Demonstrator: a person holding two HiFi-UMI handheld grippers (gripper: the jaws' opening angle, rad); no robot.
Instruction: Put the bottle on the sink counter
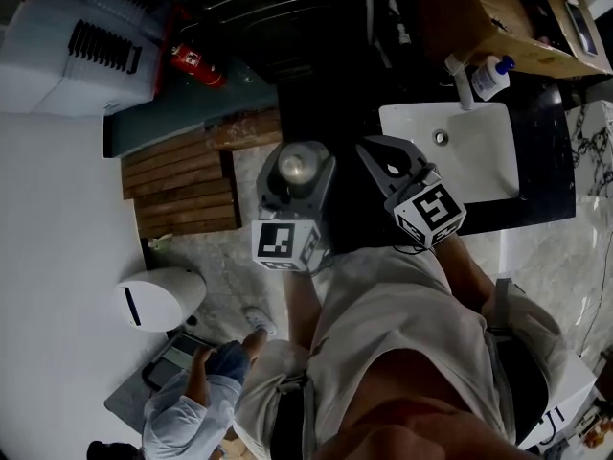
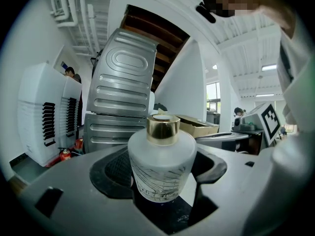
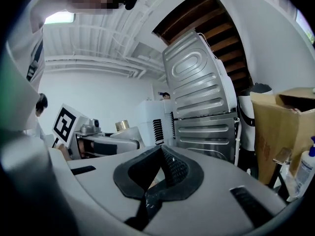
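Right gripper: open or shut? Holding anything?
Shut, empty. In the right gripper view, the jaws of the right gripper meet at their tips with nothing between them.

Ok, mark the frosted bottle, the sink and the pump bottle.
frosted bottle [image 2: 162,168]: left gripper view, on its frosted glass body.
sink [image 1: 479,166]: head view, on the bare white basin floor.
pump bottle [image 1: 490,78]: head view, on its white body.

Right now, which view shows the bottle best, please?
The left gripper view: the bottle, frosted with a gold cap, is held close-up in the left gripper. Head view shows only its top; right gripper view, its distant cap.
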